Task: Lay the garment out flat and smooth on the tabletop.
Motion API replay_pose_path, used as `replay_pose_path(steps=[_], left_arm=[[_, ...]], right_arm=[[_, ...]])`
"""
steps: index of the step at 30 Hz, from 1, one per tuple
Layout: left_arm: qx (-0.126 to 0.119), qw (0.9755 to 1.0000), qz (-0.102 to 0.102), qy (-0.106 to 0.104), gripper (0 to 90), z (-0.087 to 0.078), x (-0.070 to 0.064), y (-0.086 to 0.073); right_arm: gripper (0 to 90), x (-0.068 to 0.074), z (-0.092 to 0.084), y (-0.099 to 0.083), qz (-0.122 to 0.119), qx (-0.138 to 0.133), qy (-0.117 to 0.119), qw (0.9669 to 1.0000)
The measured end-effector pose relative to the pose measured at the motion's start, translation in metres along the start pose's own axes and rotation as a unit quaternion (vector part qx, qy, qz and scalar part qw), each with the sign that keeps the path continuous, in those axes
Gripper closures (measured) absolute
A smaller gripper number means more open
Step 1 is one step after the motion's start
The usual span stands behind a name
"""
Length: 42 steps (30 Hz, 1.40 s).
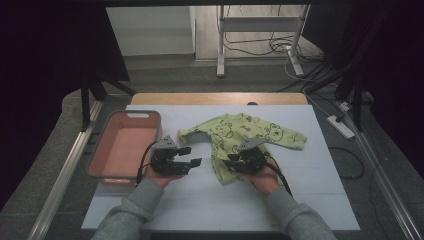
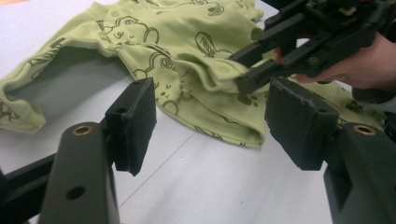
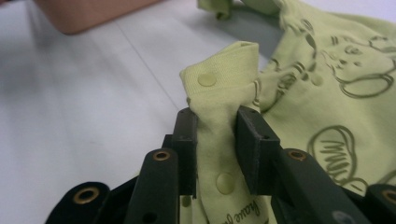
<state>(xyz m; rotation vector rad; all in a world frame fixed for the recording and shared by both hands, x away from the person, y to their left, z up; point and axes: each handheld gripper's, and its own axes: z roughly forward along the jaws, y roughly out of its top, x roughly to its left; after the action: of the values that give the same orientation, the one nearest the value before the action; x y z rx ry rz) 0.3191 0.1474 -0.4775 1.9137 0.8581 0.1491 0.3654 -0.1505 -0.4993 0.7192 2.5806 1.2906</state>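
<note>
A light green baby garment (image 1: 240, 131) with dark bear prints lies spread on the white table top (image 1: 200, 200). My right gripper (image 1: 231, 161) is at the garment's lower left edge. In the right gripper view its jaws (image 3: 217, 135) are shut on a raised fold of the snap-button hem (image 3: 219, 88). My left gripper (image 1: 191, 155) rests just left of the garment, jaws pointing right. It stands open (image 2: 210, 116) with nothing between the pads; the garment (image 2: 187, 42) and the right gripper (image 2: 240, 70) lie beyond them.
A pink plastic bin (image 1: 97, 145) stands on the table's left side, beside my left hand. Past the far table edge are a white frame's legs (image 1: 220, 50), loose cables and a power strip (image 1: 341, 127) on the floor.
</note>
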Motion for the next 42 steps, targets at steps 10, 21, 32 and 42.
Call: replay_pose_path(steps=[10,21,32,42], left_arm=[[-0.002,1.0000,-0.001,0.002,34.0,-0.001,0.000,0.000],[-0.003,1.0000,-0.001,0.002,34.0,-0.001,0.000,0.000],[-0.004,1.0000,-0.003,0.002,34.0,-0.001,0.001,0.000],[-0.003,1.0000,-0.004,0.003,33.9,-0.001,0.001,0.000]], right_arm=[[71.9,0.017,-0.015,-0.004,-0.006,-0.017,0.036,0.9992],[71.8,0.026,-0.024,-0.008,-0.008,-0.029,0.043,0.9986],[71.7,0.032,-0.029,-0.011,-0.007,-0.037,0.054,0.9978],[71.7,0.049,-0.038,-0.018,-0.019,-0.039,0.079,0.9959]])
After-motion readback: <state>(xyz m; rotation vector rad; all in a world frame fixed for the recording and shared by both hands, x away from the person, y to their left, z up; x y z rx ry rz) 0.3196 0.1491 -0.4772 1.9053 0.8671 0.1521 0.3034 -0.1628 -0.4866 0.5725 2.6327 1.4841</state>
